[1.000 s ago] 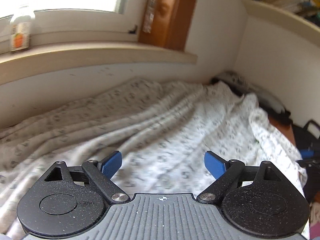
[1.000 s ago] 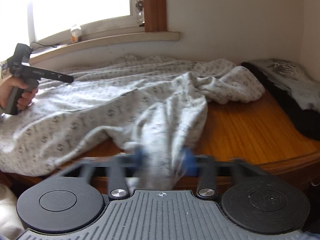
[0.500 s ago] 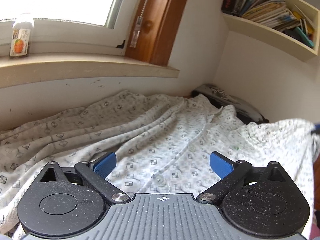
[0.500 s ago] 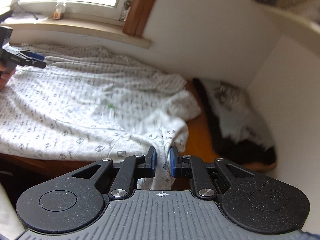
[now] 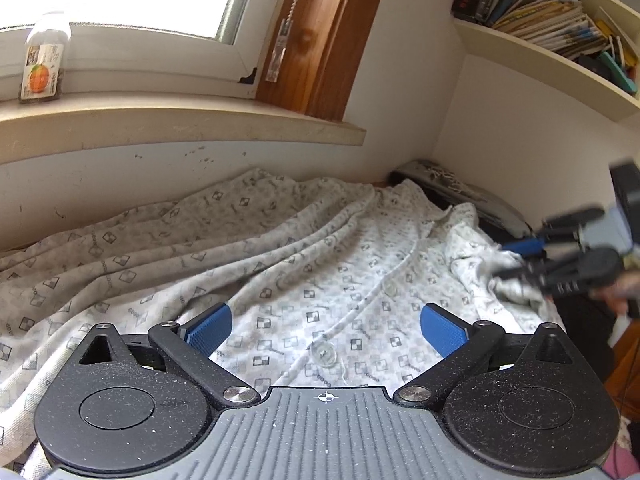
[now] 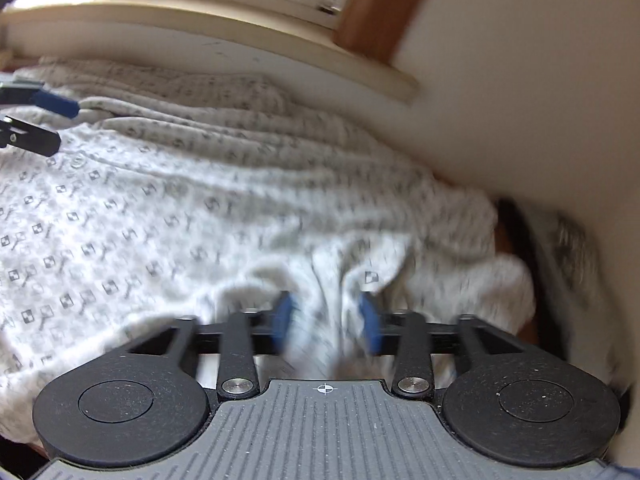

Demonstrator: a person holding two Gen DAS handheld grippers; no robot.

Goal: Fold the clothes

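Observation:
A white button shirt (image 5: 320, 264) with small grey checks lies spread and creased over the table, its button placket running toward me. My left gripper (image 5: 326, 326) hovers low over the placket, blue pads wide apart, nothing between them. In the right wrist view it shows at the left edge (image 6: 60, 124), open. My right gripper (image 6: 326, 320) is blurred by motion over the shirt's (image 6: 160, 208) bunched right edge. Its jaws are opening, and a loose fold of cloth stands between the pads without being pinched. The left wrist view shows the right gripper (image 5: 510, 260) at that bunched edge.
A dark garment (image 5: 460, 192) lies at the back right against the wall (image 6: 560, 248). A windowsill with a small bottle (image 5: 42, 64) runs behind the table. A bookshelf (image 5: 560, 28) hangs above right. Bare wooden table edge (image 5: 624, 360) shows at right.
The right gripper swung the pinched shirt edge up over the spread shirt, and its pads have now parted from the cloth. The left gripper stayed in place, open.

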